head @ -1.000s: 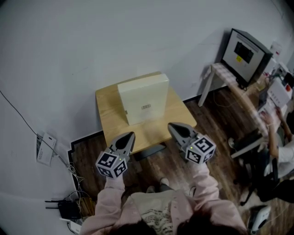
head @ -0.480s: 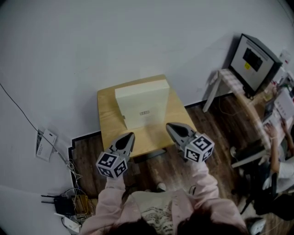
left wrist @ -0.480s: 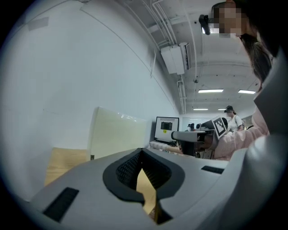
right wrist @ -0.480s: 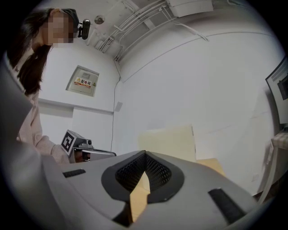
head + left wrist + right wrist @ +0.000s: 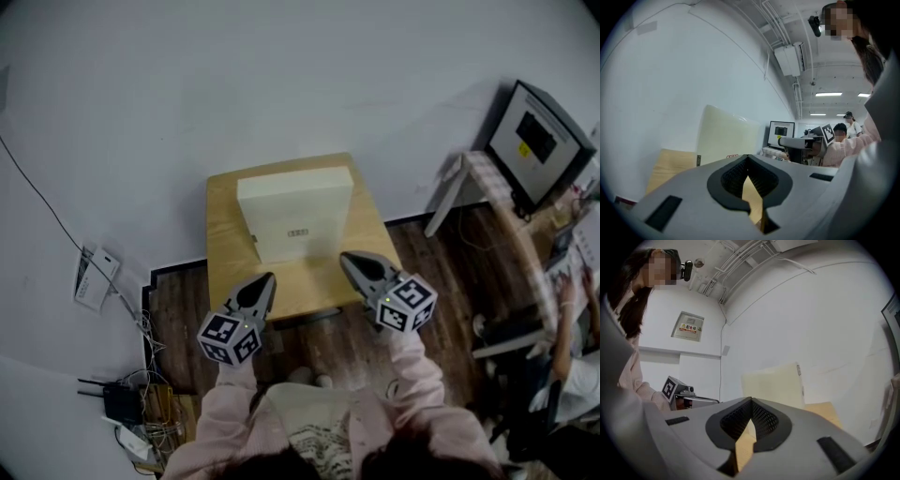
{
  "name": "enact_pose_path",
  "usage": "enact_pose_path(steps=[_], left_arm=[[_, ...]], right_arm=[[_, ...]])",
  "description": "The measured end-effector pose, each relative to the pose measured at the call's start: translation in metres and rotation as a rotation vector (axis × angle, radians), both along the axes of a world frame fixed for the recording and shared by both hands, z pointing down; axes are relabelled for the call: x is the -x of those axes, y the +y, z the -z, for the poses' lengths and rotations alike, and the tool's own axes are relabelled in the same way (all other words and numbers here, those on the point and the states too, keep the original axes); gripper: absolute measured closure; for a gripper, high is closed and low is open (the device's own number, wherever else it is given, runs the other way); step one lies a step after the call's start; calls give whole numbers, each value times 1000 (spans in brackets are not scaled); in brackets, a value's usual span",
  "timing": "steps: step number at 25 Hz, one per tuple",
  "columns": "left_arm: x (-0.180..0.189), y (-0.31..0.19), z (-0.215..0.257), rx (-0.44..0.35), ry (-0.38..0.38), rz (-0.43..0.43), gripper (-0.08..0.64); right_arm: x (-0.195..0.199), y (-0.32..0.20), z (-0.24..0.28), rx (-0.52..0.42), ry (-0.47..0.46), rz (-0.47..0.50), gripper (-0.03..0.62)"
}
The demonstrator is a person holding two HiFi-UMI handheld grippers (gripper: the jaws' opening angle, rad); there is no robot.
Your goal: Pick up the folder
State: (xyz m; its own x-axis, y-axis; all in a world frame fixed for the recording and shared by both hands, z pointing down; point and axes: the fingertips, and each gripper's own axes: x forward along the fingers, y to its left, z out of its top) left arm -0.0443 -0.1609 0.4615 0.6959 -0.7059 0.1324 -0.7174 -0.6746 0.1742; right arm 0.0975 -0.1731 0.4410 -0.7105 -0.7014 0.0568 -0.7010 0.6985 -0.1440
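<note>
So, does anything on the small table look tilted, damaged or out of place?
Nothing stands out. The folder stands upright on the wooden table, near the wall, and looks intact; I see no spill or damage.

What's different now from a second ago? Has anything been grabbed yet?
The left gripper and right gripper have edged slightly forward, tips now over the front edge of the table. The head camera shifted too. Nothing was taken hold of or let go: both grippers stay shut and empty, and the folder stands untouched on the table.
</note>
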Motion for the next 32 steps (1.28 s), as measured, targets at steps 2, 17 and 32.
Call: enact_pose_path(steps=[2,17,32], left_arm=[[3,-3,-1,5,-2,15,569],[11,-40,-11,55,-27,3,569],[32,-93,-33,84,-57,35,568]], right_arm=[[-1,-4,-4,9,2,4,607],[-7,-45,-9,49,-13,10,607],[-25,-89,-38,84,124,-56,604]])
